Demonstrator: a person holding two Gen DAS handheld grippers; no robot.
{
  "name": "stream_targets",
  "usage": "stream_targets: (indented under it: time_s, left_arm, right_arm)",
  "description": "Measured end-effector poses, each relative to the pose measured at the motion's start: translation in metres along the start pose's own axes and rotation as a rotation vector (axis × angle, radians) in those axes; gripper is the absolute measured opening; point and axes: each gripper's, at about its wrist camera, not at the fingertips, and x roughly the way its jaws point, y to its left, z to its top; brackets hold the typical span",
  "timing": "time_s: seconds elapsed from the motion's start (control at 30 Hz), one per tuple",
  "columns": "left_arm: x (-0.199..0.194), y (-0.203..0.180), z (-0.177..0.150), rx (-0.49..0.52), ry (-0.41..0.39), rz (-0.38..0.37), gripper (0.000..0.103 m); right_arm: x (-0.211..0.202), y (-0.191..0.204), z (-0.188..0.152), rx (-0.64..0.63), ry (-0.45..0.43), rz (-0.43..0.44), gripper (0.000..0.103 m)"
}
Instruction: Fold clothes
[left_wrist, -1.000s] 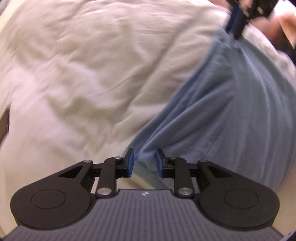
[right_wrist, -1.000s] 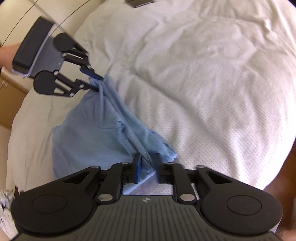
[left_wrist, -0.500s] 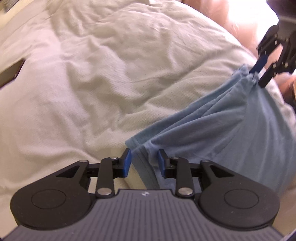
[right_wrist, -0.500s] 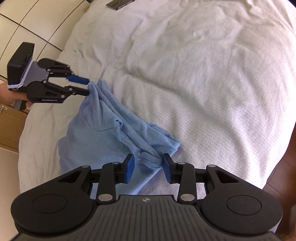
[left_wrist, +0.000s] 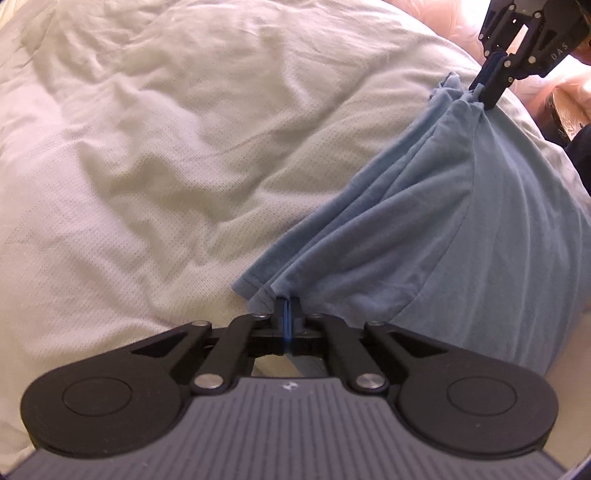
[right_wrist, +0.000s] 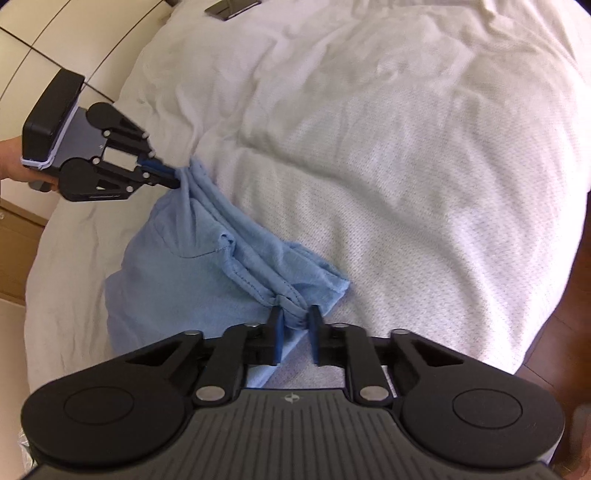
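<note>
A light blue garment (left_wrist: 461, 221) lies bunched on a white bed cover (left_wrist: 147, 166). My left gripper (left_wrist: 286, 306) is shut, its blue pads pinching the garment's near hem corner. In the right wrist view the same gripper (right_wrist: 173, 179) grips a gathered end of the garment (right_wrist: 177, 280). My right gripper (right_wrist: 294, 325) is closing its jaws, and a rolled bunch of the blue cloth is squeezed between the pads. From the left wrist view the right gripper (left_wrist: 484, 88) nips the far end. Folds of cloth run between the two grips.
The white bed cover (right_wrist: 406, 147) spreads wide to the right and back. A dark flat object (right_wrist: 231, 7) lies at its far edge. Wooden furniture (right_wrist: 14, 240) stands left of the bed, and dark floor (right_wrist: 576, 295) shows at the right. A hand (right_wrist: 7, 158) holds the left gripper.
Half a second ago both pairs of jaws stood apart around the cloth. Now the left pads have met on the hem and the right pads have narrowed onto the bunch.
</note>
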Motion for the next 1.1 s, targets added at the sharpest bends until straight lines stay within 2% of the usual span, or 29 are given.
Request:
stream_targets:
  time_s: [0.1, 0.2, 0.33, 0.43, 0.53, 0.6, 0.83, 1.03, 1.1]
  left_arm:
    - [-0.015, -0.005, -0.004, -0.001, -0.035, 0.028, 0.0]
    - [-0.027, -0.003, -0.004, -0.016, -0.061, 0.058, 0.0]
    - [-0.025, 0.006, -0.001, -0.043, -0.064, 0.076, 0.0]
    - [-0.019, 0.009, 0.003, -0.043, -0.054, 0.044, 0.0]
    - [-0.013, 0.009, 0.005, -0.013, -0.043, -0.001, 0.006]
    - [-0.011, 0.008, 0.006, 0.01, -0.041, -0.021, 0.018]
    - [-0.005, 0.012, 0.016, 0.097, -0.017, -0.109, 0.021]
    - [-0.008, 0.023, 0.025, 0.09, -0.034, -0.196, 0.023]
    - [-0.005, 0.023, 0.027, 0.116, -0.017, -0.2, 0.024]
  right_arm:
    - [-0.005, 0.005, 0.0, -0.034, -0.011, -0.015, 0.004]
    - [-0.018, 0.013, 0.0, -0.083, -0.044, -0.018, 0.003]
    - [-0.022, 0.018, 0.002, -0.095, -0.067, -0.022, 0.003]
    - [-0.017, 0.017, 0.002, -0.085, -0.063, -0.025, 0.003]
    - [-0.013, 0.012, 0.002, -0.074, -0.043, -0.018, 0.003]
    - [-0.012, 0.009, 0.001, -0.07, -0.034, -0.014, 0.003]
    - [-0.007, 0.005, -0.003, -0.052, -0.018, -0.008, 0.004]
    - [-0.008, 0.003, -0.002, -0.044, -0.019, -0.006, 0.004]
    - [-0.008, 0.003, -0.002, -0.043, -0.019, -0.006, 0.004]
